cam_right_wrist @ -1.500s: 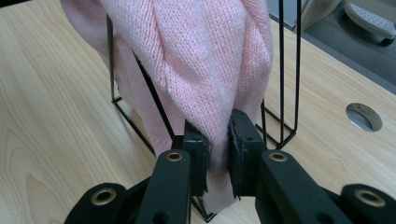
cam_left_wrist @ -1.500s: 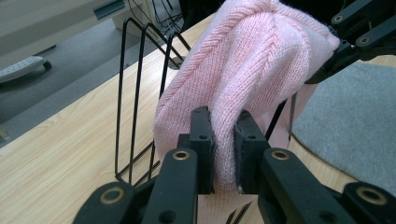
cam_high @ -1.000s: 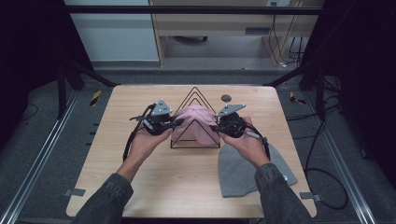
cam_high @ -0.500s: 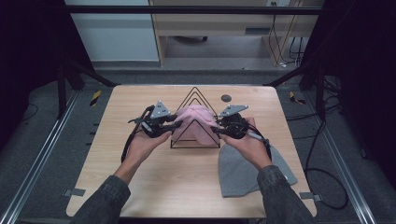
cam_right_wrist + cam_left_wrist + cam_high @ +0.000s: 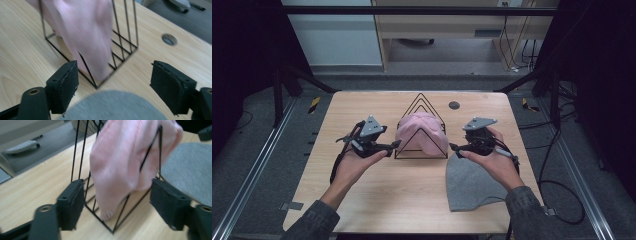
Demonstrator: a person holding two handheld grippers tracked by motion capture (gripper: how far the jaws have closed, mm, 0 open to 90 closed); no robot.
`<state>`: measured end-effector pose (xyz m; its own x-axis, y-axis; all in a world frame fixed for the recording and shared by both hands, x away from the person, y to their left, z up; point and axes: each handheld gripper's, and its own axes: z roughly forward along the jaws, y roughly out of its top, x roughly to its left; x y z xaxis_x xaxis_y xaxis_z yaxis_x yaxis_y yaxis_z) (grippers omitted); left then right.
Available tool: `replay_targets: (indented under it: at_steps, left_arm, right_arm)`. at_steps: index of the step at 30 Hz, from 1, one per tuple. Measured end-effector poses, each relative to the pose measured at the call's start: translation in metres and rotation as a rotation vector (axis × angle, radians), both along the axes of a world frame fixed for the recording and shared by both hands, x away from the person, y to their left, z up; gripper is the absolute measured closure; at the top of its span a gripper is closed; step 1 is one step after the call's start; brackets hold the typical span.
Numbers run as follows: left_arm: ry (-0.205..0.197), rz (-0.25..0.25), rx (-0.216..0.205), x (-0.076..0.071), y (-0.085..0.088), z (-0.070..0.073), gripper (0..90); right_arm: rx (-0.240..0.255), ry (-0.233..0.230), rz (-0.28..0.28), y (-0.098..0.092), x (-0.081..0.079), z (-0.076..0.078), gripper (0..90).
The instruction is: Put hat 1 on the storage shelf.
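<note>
both grippers have backed off sideways from the pink hat, jaws just opened wide, empty: left gripper, right gripper. hat draped over wire rack mid-desk, crown pointing right.

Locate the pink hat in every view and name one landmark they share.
High view: pink hat at table centre, draped over the black wire rack.
Left gripper view: upper middle, hanging on the rack beyond the jaws.
Right gripper view: upper left, on the rack.
Shared landmark: the grey hat beside the rack.
</note>
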<state>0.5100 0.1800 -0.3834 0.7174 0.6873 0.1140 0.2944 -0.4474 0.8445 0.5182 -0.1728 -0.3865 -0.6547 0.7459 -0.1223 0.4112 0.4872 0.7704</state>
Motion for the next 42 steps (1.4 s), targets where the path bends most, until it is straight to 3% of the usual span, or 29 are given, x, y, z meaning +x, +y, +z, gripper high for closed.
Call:
replay_targets:
  at_steps: [6, 13, 20, 31, 42]
  left_arm:
    - [0.028, 0.034, 0.001, -0.017, 0.022, -0.017, 13.5]
    - [0.078, 0.053, 0.016, -0.026, 0.051, -0.042, 8.3]
    - [0.08, 0.07, 0.102, -0.039, 0.069, -0.066, 8.0]
    - [0.11, 0.116, 0.142, -0.034, 0.08, -0.074, 8.0]
    - [0.111, 0.113, 0.164, -0.034, 0.079, -0.077, 8.5]
  right_arm:
    - [-0.008, 0.045, -0.065, -0.034, -0.002, -0.016, 18.4]
    - [-0.026, 0.091, -0.141, -0.063, 0.002, -0.03, 33.7]
    - [-0.041, 0.145, -0.196, -0.088, 0.007, -0.046, 47.2]
    - [-0.063, 0.247, -0.289, -0.122, 0.018, -0.075, 53.7]
    - [-0.055, 0.32, -0.323, -0.13, 0.032, -0.091, 54.7]
